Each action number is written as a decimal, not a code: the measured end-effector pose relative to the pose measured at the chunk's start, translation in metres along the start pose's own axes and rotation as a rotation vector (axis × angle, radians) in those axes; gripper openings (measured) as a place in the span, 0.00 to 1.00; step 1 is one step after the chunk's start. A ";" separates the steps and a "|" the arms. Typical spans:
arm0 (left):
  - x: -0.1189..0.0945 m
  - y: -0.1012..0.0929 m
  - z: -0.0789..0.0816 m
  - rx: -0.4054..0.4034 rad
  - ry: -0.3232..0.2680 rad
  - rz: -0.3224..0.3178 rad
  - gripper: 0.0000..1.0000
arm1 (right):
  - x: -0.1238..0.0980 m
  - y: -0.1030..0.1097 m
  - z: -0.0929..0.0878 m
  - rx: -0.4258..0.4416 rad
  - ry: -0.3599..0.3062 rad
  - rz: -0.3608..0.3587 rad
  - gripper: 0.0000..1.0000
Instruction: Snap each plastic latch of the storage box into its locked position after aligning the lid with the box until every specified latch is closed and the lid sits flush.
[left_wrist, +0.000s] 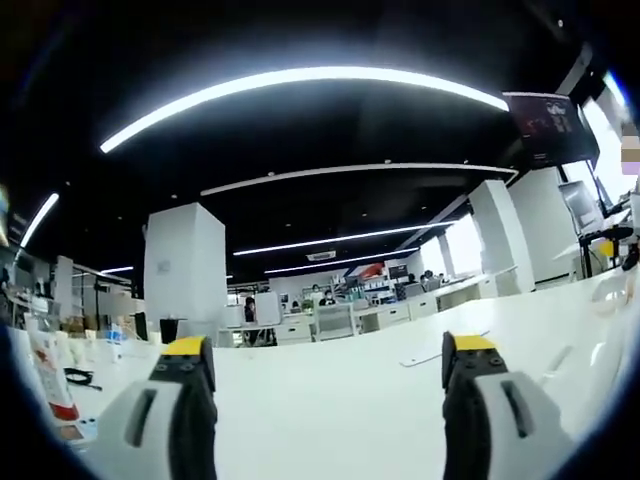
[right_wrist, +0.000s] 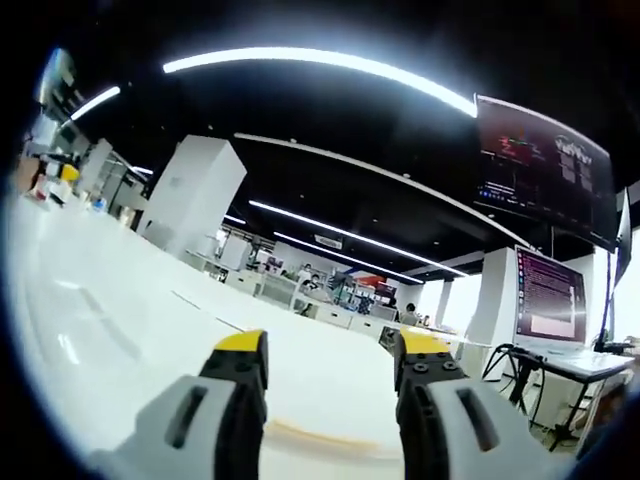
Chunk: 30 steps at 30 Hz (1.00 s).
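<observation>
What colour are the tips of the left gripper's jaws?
Yellow, above black jaw faces on the left gripper, seen best in the left gripper view.

A big office room has a dark ceiling (left_wrist: 300, 130) with long, curved light strips (left_wrist: 300, 80). A wide white table (left_wrist: 350, 400) is in front. White square pillars (left_wrist: 185, 265) stand behind it. Far back are desks (left_wrist: 340, 318) and people sitting. A screen (right_wrist: 548, 298) glows on a desk, and a big dark screen (right_wrist: 540, 165) hangs above.

White table (left_wrist: 330, 400) before desks (left_wrist: 340, 320) (pillar (left_wrist: 185, 270) left)
</observation>
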<state>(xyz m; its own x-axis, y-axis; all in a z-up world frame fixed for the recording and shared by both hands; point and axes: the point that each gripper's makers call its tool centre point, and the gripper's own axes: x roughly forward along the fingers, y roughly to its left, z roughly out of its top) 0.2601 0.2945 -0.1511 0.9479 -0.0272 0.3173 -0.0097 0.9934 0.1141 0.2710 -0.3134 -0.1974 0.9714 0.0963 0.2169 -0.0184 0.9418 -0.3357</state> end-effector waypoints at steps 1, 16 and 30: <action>0.001 -0.001 0.000 0.008 0.002 -0.003 0.94 | 0.000 0.001 -0.001 0.003 0.006 0.005 0.51; 0.017 -0.021 -0.007 0.006 0.065 -0.114 0.96 | 0.003 -0.005 -0.013 0.023 0.056 -0.006 0.48; 0.029 -0.065 0.013 -0.002 0.059 -0.285 0.95 | 0.004 -0.009 -0.012 0.034 0.045 -0.028 0.48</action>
<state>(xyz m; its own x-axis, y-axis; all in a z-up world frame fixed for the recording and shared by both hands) 0.2845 0.2280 -0.1372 0.9292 -0.2988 0.2173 0.2603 0.9469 0.1887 0.2776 -0.3251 -0.2048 0.9813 0.0562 0.1841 0.0014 0.9543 -0.2989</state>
